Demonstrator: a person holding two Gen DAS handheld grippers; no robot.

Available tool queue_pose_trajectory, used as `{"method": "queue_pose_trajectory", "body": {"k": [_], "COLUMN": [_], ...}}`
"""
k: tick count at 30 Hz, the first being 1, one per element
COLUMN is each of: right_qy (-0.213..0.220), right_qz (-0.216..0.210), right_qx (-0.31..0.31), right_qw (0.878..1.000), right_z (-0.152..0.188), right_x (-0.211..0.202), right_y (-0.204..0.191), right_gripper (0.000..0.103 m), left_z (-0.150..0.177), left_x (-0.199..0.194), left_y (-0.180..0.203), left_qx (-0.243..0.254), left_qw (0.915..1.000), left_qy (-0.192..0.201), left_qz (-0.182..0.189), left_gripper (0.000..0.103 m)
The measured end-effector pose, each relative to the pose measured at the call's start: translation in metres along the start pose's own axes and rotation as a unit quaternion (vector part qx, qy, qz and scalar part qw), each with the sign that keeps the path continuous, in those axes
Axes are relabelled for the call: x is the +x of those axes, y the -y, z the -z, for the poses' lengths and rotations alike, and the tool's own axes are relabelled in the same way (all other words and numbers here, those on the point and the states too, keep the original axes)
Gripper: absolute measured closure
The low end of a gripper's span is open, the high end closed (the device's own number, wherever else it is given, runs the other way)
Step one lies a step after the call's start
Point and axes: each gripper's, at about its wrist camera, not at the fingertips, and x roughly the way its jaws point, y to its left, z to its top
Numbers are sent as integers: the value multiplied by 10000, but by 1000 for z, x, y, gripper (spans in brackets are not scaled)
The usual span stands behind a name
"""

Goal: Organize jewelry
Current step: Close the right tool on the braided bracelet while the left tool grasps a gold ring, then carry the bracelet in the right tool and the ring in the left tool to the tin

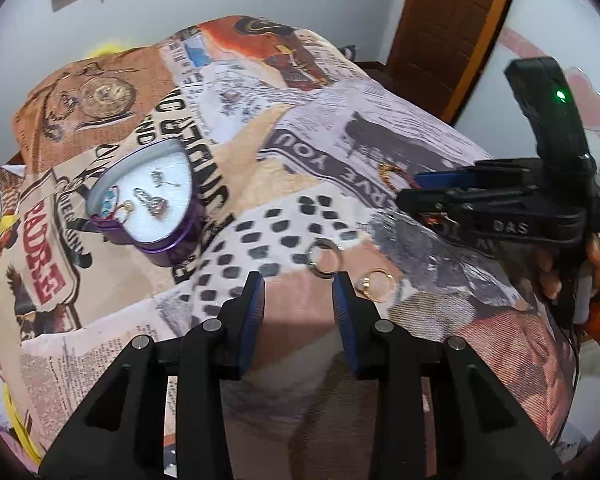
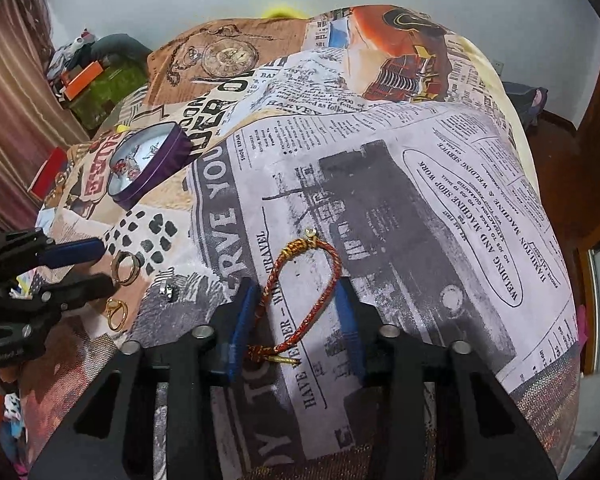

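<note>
Surface: a cloth (image 2: 440, 184) printed with newspaper collage, draped over a rounded support; what lies beneath cannot be told.

Right tongs (image 2: 296, 304): pointed downward at the cloth, jaws part open, straddling a red-and-gold cord bracelet (image 2: 300, 280). The bracelet lies flat on the cloth; its loop sits between the two blue pads, apparently touching both, though whether they actually press on it is unclear from this angle. Its knotted end with a gold pin rests just beside the left pad.

Left tongs (image 1: 299, 286): part open, nothing between the jaws. A silver ring (image 1: 323, 259) lies just ahead of the tips; a gold ring (image 1: 376, 285) lies just beside the right finger.

Heart-shaped purple tin (image 1: 156, 200): open, white-lined, holding several small pieces; well ahead and to the left of the left tongs.

Small silver item (image 2: 167, 290): on the cloth, left of the right tongs, too small to identify.
</note>
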Motion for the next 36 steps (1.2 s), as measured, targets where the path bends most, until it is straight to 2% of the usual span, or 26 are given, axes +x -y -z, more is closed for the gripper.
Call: {"method": "queue_pose_trajectory", "body": {"k": [6,9,11,12,13,23,36], "right_qy": [-22,-25,-24,-23,-18,70,496], "right_qz": [-15,19,40,43,27,-70,37], "right_qx": [-124,-197,-235,-242,-224,-203,-346], "right_qw": [9999,9998,9997,9997,9997,9997,9982], "right_z": [-1,-2,-2,-2,-2,-5,-19], "right_x": [4,5,5,4,3,-10,-48], "right_y": [-4,-7,-9,-9,-8,-10,-20], "right_gripper": [92,95,96,97,97,99,100], "left_z": [-9,-14,-16,-17,-18,-17,-18], "left_x": [8,13,15,16,17,8,-29], "left_y": [7,8,7,7,7,3,-10], "left_qx": [85,54,30,16,0,-147,-333], "left_qw": [9999,9999,9999,9999,10000,9998,9977], "left_qy": [-48,-42,-31,-30,-37,140,567], "left_qz": [-67,-93,-94,-96,-90,-90,-144], "left_gripper": [69,69,74,81,82,82,82]}}
